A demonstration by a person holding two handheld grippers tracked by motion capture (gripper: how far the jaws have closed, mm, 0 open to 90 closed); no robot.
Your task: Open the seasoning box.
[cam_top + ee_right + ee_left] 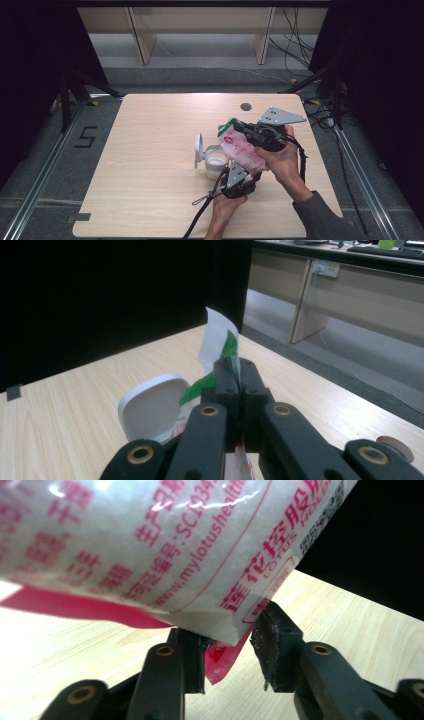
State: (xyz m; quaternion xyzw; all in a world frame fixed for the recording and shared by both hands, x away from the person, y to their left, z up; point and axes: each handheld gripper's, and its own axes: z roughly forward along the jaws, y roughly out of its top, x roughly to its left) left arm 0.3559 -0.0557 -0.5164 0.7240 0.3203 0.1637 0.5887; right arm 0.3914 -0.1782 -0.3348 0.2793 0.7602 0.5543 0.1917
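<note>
Nearest the person, the left gripper [239, 181] sits low at the table's [150, 200] front edge, under the bottom corner of the bag [242, 147]. In the left gripper view its jaws stand partly apart, with the pink sealed corner of the bag [150, 545] hanging between them; one pad seems to touch the film while the other stands clear, so it looks like a loose guide and not a grip, though the close angle makes this hard to settle. Above it the bag slants upward over the table, its lower end beside the jar [216, 162], an open white pot with its flip lid [198, 148] standing up on the left. The tilt probably serves to tip the contents toward the jar, with the low corner steadied from below. The bag is clear plastic packed with white grains, printed with pink lettering and a pink panel, and it has a green-and-white top edge. Farther up, the right gripper [250, 131] has that top edge pinched: in the right gripper view its jaws are fully closed on the green-and-white flap [220, 340], carrying the bag's weight and setting its angle. The lid [152, 407] shows just beyond the jaws.
</note>
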